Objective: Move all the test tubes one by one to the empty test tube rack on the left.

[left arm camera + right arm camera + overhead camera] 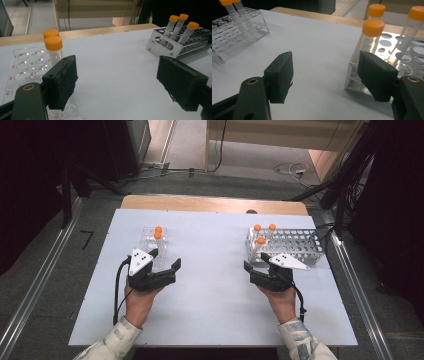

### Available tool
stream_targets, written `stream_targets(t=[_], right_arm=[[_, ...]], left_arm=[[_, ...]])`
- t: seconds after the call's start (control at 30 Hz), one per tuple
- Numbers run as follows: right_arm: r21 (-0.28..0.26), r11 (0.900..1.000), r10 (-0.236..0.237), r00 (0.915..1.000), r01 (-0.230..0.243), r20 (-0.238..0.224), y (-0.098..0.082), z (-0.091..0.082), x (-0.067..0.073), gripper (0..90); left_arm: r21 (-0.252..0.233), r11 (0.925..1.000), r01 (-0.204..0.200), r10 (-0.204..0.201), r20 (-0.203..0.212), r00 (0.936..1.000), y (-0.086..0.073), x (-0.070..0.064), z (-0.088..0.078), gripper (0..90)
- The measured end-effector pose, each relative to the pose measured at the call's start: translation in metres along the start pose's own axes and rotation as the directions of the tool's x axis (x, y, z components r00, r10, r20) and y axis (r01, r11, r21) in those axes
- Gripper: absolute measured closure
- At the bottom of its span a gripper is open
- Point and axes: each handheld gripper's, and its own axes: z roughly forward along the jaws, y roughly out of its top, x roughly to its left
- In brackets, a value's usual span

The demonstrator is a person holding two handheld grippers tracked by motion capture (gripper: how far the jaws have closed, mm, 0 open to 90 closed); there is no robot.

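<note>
A clear plastic rack [150, 245] stands at the left of the white table top with two orange-capped tubes [158, 233] in it. Three more orange-capped tubes [260, 240] stand in a metal rack [300, 246] at the right. My left gripper [165, 259] is open just in front of the clear rack, nothing between its jaws. In the left gripper view [117, 67] the clear rack [22, 63] lies beyond the left jaw. My right gripper [256, 262] is open at the metal rack's near left corner. In the right gripper view [325, 65] the nearest tube [372, 32] rises beyond the right jaw.
The white board [215, 290] lies on a wooden table whose far edge [215, 202] shows behind it. Cables trail from both grippers along the person's wrists. Metal rails [35, 290] run along the floor on both sides.
</note>
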Motion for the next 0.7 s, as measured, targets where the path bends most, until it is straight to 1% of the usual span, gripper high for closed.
stream_targets(t=[0.17, 0.4, 0.5, 0.6, 0.63, 0.7], right_arm=[[-0.010, 1.000, 0.010, 0.9990, -0.010, 0.044, 0.000, 0.002, -0.009, 28.5], [0.000, 1.000, 0.029, 0.9956, -0.029, 0.089, 0.001, 0.014, -0.021, 31.6], [-0.002, 0.999, 0.041, 0.9939, -0.041, 0.102, 0.002, 0.019, -0.026, 36.0], [-0.002, 0.999, 0.036, 0.9933, -0.036, 0.110, 0.002, 0.025, -0.028, 41.7], [-0.003, 1.000, 0.028, 0.9930, -0.028, 0.115, 0.002, 0.027, -0.028, 43.7], [-0.010, 1.000, 0.030, 0.9929, -0.029, 0.115, 0.002, 0.029, -0.028, 47.1]], left_arm=[[0.000, 1.0000, -0.004, 0.004, 0.002, 1.0000, -0.001, -0.002, 0.001, 16.5], [0.007, 0.9999, -0.012, 0.011, 0.007, 0.9999, -0.002, -0.005, 0.002, 16.4], [0.012, 0.9998, -0.018, 0.018, 0.008, 0.9998, -0.003, -0.005, 0.003, 16.4], [0.012, 0.9998, -0.019, 0.019, 0.006, 0.9998, -0.004, -0.005, 0.003, 16.4], [0.011, 0.9998, -0.017, 0.017, 0.008, 0.9998, -0.004, -0.005, 0.003, 16.4], [0.009, 0.9998, -0.017, 0.016, 0.008, 0.9998, -0.004, -0.006, 0.003, 16.4]])
